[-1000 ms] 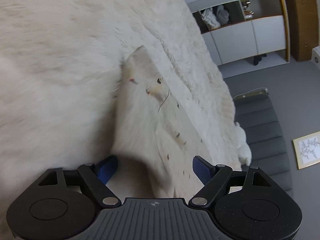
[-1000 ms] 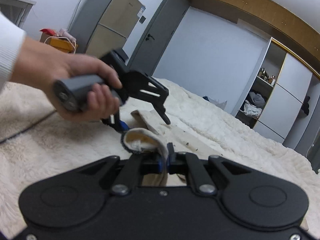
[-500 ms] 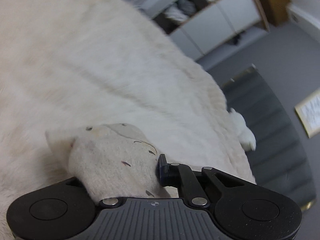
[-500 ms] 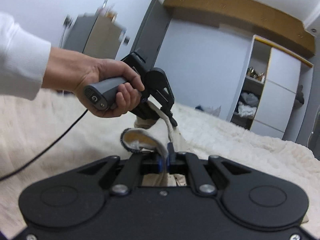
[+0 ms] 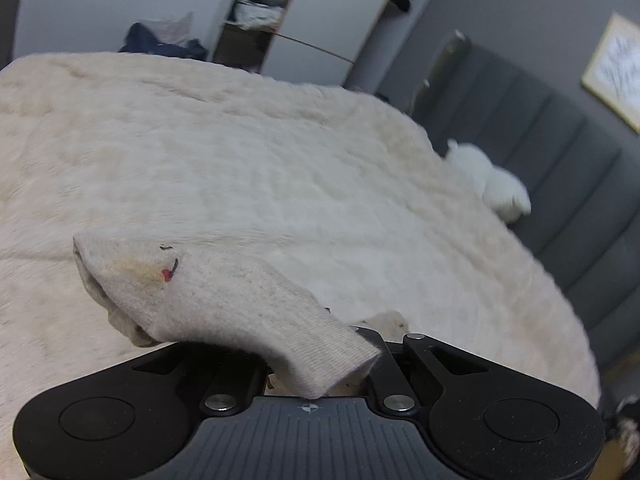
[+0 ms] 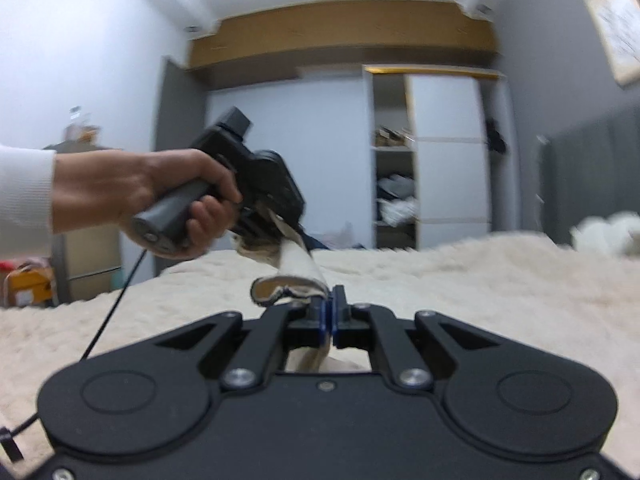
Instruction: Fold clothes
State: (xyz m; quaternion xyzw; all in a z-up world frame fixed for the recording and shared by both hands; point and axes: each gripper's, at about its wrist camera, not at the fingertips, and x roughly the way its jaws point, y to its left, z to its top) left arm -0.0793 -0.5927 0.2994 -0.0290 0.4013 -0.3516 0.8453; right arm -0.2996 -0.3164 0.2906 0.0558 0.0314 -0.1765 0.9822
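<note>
The small beige knitted garment with speckled print [image 5: 224, 300] hangs in the air above the cream fluffy blanket [image 5: 280, 168], low in both frames. The left gripper [image 5: 320, 376] is clamped on one end and the right gripper [image 6: 329, 316] pinches the other between its blue pads. Risk: pulling the two ends apart could drag the thin fabric out of either pinch, or the slack middle could twist, spoiling the fold.

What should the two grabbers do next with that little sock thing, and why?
Probably lower both together toward the fluffy blanket. The left gripper and the right gripper are each shut on one end of the cream garment, which hangs in the air between them, off the bed. It likely needs to lie flat before any fold.
</note>
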